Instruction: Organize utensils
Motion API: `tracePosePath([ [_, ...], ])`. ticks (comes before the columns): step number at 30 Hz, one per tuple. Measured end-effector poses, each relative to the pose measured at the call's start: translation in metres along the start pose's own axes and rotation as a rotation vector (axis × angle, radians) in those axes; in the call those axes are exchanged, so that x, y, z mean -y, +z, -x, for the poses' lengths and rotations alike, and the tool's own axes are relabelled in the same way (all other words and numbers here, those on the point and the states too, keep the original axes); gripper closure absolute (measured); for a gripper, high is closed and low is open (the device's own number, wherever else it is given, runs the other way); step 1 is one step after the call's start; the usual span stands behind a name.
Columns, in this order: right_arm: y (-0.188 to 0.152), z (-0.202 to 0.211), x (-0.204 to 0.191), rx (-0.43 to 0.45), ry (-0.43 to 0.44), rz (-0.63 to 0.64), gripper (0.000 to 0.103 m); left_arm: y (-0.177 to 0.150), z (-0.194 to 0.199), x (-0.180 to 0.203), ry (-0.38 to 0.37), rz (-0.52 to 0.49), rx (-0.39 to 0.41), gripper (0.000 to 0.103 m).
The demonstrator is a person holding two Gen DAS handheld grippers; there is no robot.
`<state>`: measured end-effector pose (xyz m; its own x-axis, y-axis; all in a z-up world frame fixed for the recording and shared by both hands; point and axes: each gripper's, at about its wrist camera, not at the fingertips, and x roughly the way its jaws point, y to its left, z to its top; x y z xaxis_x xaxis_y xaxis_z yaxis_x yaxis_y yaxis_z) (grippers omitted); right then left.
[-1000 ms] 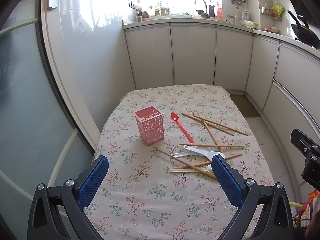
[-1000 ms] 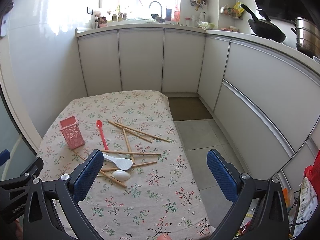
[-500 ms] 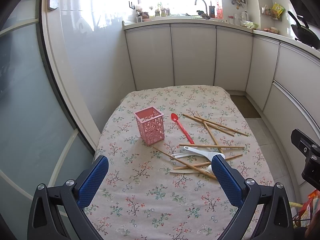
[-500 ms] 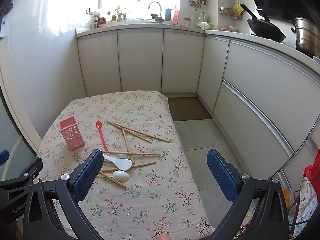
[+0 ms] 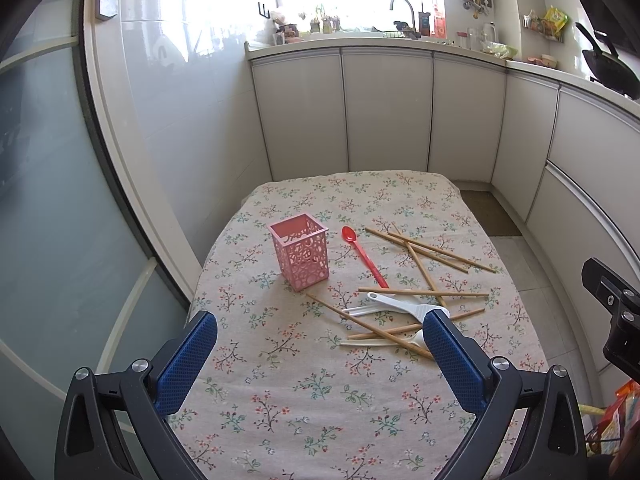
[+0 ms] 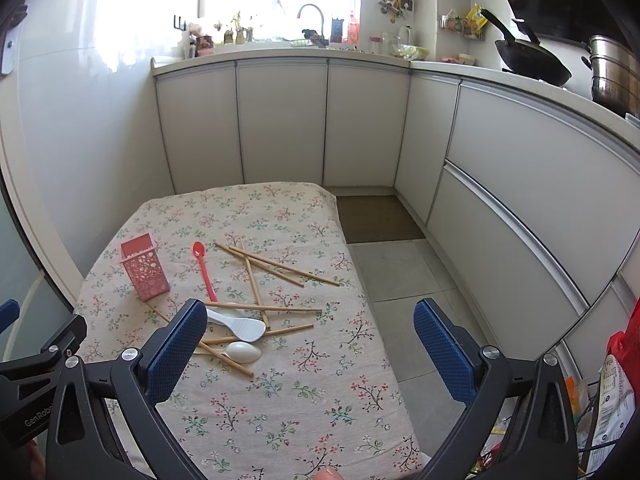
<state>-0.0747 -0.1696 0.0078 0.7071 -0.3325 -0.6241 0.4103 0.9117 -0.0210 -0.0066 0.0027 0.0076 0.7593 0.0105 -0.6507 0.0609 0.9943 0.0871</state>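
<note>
A pink lattice holder point(image 5: 301, 253) stands upright and empty on the floral tablecloth point(image 5: 320, 392); it also shows in the right wrist view point(image 6: 145, 268). Right of it lie a red spoon point(image 5: 363, 255), several wooden chopsticks point(image 5: 430, 250) crossed in a loose pile, a white rice paddle point(image 5: 404, 306) and a white spoon point(image 6: 243, 351). My left gripper point(image 5: 320, 356) is open and empty, above the table's near part. My right gripper point(image 6: 310, 340) is open and empty, above the table's right side.
White kitchen cabinets point(image 5: 384, 112) wrap around the back and right. A glass door point(image 5: 48, 200) stands at the left. The tiled floor point(image 6: 404, 272) and a brown mat point(image 6: 380, 218) lie right of the table. Bags point(image 6: 616, 376) sit at the lower right.
</note>
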Motion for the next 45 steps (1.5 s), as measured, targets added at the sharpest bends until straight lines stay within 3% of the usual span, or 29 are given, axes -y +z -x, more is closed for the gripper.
tracePosePath([
  [22,0.001,0.001,-0.002,-0.002,0.001,0.001,0.0,0.001,0.0,0.0,-0.003,0.0,-0.003,0.0],
  [29,0.013,-0.015,-0.003,-0.029,0.056,0.034,0.0,0.012,-0.021,-0.002,-0.082,0.017,-0.06,0.0],
  [31,0.018,-0.028,-0.001,-0.063,0.077,0.04,0.0,0.016,-0.032,-0.003,-0.13,0.03,-0.084,0.0],
  [34,0.028,-0.047,0.0,-0.119,0.092,0.037,0.0,0.022,-0.048,0.0,-0.138,0.005,-0.091,0.0],
  [39,0.043,-0.089,0.008,-0.223,0.113,0.017,0.0,0.035,-0.101,0.001,-0.236,0.035,-0.257,0.002],
  [45,0.039,-0.145,0.025,-0.314,0.101,-0.021,0.0,0.026,-0.178,-0.007,-0.303,0.146,-0.408,0.032],
])
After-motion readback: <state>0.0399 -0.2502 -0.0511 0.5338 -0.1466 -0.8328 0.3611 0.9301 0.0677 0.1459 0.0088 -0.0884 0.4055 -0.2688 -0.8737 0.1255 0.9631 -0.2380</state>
